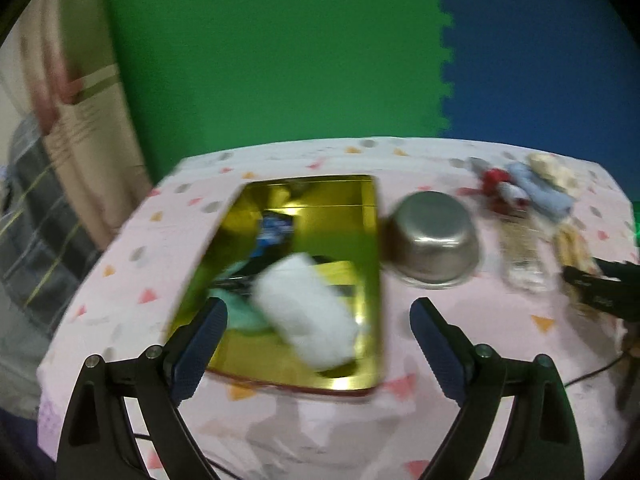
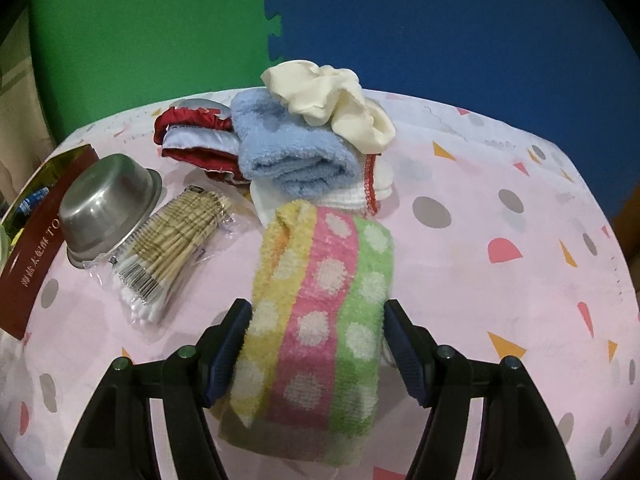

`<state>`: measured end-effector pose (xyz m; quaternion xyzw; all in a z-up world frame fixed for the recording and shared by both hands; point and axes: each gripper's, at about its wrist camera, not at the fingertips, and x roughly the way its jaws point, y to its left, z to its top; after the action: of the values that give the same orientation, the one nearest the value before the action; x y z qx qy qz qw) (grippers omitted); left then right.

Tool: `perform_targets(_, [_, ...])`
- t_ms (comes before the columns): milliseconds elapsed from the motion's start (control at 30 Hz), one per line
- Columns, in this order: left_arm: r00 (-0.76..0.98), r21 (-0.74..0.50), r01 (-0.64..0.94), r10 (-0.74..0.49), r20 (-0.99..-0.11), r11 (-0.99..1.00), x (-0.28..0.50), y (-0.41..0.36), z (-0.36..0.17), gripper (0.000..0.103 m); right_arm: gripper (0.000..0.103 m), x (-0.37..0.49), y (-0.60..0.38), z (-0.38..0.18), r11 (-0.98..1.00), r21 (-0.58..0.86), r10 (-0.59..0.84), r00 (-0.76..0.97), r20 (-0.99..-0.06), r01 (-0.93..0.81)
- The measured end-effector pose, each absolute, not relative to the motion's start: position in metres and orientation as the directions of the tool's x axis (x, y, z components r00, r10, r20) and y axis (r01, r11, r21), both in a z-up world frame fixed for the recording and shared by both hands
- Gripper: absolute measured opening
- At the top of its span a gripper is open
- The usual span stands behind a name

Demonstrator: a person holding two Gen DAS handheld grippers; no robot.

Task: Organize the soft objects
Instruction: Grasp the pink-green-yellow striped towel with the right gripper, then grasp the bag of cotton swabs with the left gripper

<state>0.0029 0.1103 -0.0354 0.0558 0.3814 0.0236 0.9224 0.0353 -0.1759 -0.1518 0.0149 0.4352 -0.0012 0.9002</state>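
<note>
A: White roll (image 1: 308, 312) down in the tin (image 1: 360, 200), far left, beside a teal cloth (image 1: 236, 312). Blurred, mind. Left gripper (image 1: 318, 304) above it, jaws wide apart, gripping nothing.

B: So one drop done, by the look of it. Further right?

A: Upturned bowl (image 1: 434, 236) just beside the tin, then a bag of swabs (image 2: 176, 240) touching the bowl. Neither soft, so probably best left alone.

B: And the right gripper (image 2: 316, 306)?

A: Astride the striped towel (image 2: 320, 312), a pad at each long edge. Jaws spread, no squeeze visible, towel flat on the cloth.

B: Pick-up stage, then. Next: close firmly on the roll, lift clear, carry left over swabs and bowl to the tin. Loose end likely to trail.

A: Behind it, more waiting: red cloth (image 2: 188, 128), blue towel (image 2: 292, 152), cream cloth (image 2: 328, 96) on top, all heaped together.

B: Surface?

A: Pink tablecloth (image 2: 480, 200), dots and triangles. Curtain (image 1: 80, 120) off left, green mat (image 1: 280, 60) behind, blue mat (image 1: 540, 60) joined on at right.
</note>
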Motion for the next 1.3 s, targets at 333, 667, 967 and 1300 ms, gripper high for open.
perform_targets(333, [0.628, -0.007, 0.194, -0.13, -0.767, 0.981, 0.033, 0.036, -0.05, 0.091, 0.045, 0.024, -0.204, -0.154, 0.998, 0.055, 0.015, 0.645, -0.764, 0.042])
perform_targets(667, [0.573, -0.009, 0.304, -0.191, -0.797, 0.953, 0.055, -0.023, -0.061, 0.091, 0.044, 0.008, -0.26, -0.156, 0.986, 0.045, -0.069, 0.643, -0.762, 0.16])
perform_targets(967, [0.507, 0.001, 0.33, -0.177, -0.844, 0.944, 0.086, -0.05, -0.085, 0.091, 0.047, 0.004, -0.26, -0.155, 0.986, 0.043, -0.071, 0.642, -0.763, 0.16])
perform_targets(1300, [0.461, 0.019, 0.326, -0.142, -0.876, 0.945, 0.106, -0.065, -0.109, 0.091, 0.047, 0.004, -0.26, -0.155, 0.986, 0.045, -0.069, 0.642, -0.763, 0.159])
